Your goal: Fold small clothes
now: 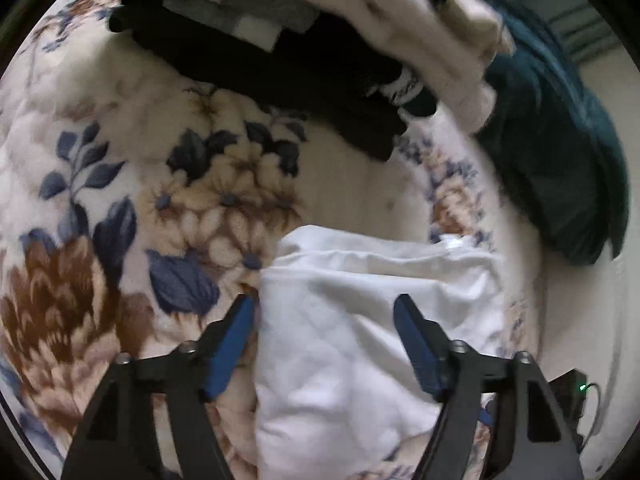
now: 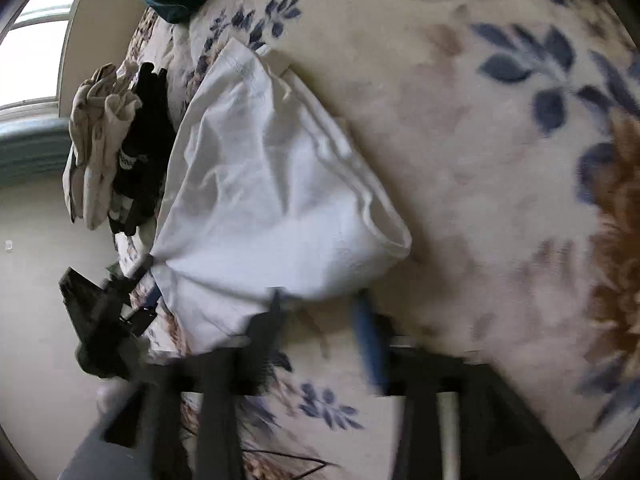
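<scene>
left wrist view: left gripper (image 1: 324, 304) jaws stood apart, nothing clamped; white garment (image 1: 372, 320) lay folded on floral blanket (image 1: 120, 208), partly between fingers, pads not pressing. black clothes (image 1: 280, 68) and cream clothes (image 1: 420, 28) piled beyond; teal fabric (image 1: 560, 152) at right.

right wrist view: blurred. right gripper (image 2: 320, 300) jaws apart, empty, tips at near edge of white garment (image 2: 260, 184). left gripper (image 2: 132, 280) at garment's left corner.
</scene>
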Motion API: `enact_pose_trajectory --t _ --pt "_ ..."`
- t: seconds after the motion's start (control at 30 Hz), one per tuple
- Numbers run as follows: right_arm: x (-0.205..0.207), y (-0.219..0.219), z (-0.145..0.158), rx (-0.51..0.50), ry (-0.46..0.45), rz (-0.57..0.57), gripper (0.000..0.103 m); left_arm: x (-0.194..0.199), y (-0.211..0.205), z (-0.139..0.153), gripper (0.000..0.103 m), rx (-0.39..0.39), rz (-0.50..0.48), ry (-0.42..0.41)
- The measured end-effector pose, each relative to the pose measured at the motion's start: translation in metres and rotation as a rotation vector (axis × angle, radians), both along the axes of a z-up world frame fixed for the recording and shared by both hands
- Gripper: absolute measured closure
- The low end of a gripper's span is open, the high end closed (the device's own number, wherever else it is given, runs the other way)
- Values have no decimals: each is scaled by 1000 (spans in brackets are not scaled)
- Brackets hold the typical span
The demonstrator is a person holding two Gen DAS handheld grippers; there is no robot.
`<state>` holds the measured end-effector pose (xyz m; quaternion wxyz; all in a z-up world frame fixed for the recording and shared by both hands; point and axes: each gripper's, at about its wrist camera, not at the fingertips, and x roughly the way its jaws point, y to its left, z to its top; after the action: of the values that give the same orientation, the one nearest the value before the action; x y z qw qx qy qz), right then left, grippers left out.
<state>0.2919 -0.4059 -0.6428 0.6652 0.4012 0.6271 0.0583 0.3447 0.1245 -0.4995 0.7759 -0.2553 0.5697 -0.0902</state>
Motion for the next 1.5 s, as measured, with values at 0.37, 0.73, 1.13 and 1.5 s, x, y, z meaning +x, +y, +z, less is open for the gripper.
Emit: enact_pose_trajectory --t 0.37,0.73,1.13,1.5 --pt "97 -23 -25 35 -86 161 16 -41 -3 -57 28 -192 188 106" --pt "85 -1 -21 96 -60 65 89 -22 -10 -23 91 -226 -15 13" --pt "-14 19 7 74 99 -21 73 -41 4 -30 79 -90 -138 191" --pt "15 9 42 -240 7 48 46 -96 40 -15 20 306 38 160"
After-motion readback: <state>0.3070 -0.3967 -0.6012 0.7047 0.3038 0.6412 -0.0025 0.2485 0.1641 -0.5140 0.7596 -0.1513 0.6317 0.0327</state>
